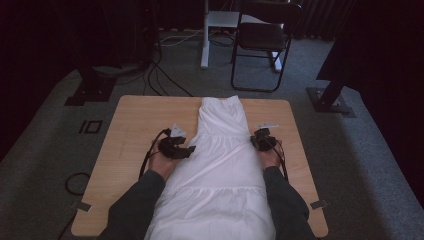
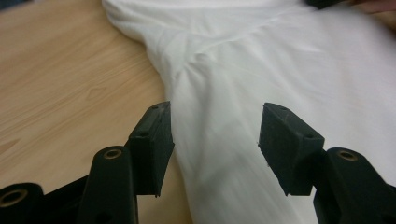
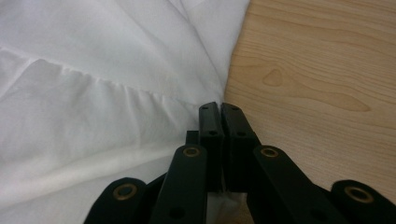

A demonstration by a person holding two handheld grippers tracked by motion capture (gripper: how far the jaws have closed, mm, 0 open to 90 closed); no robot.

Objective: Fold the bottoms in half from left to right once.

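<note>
A white gathered garment (image 1: 220, 165) lies lengthwise down the middle of the wooden table (image 1: 130, 130), reaching from the far edge to the near one. My left gripper (image 1: 190, 150) hovers at the cloth's left edge. In the left gripper view its jaws (image 2: 215, 135) stand open over the garment (image 2: 280, 60), with nothing pressed between the pads. My right gripper (image 1: 256, 139) sits at the cloth's right edge. In the right gripper view its jaws (image 3: 219, 109) are pressed together at the hem of the garment (image 3: 93, 70), with white fabric showing beneath them.
Bare wood (image 2: 60, 84) lies left of the cloth and bare wood (image 3: 317, 84) right of it. Beyond the table stand a black folding chair (image 1: 262, 40), a white stand post (image 1: 205, 35), floor cables (image 1: 165, 80) and two black stand bases (image 1: 90, 90) (image 1: 330, 100).
</note>
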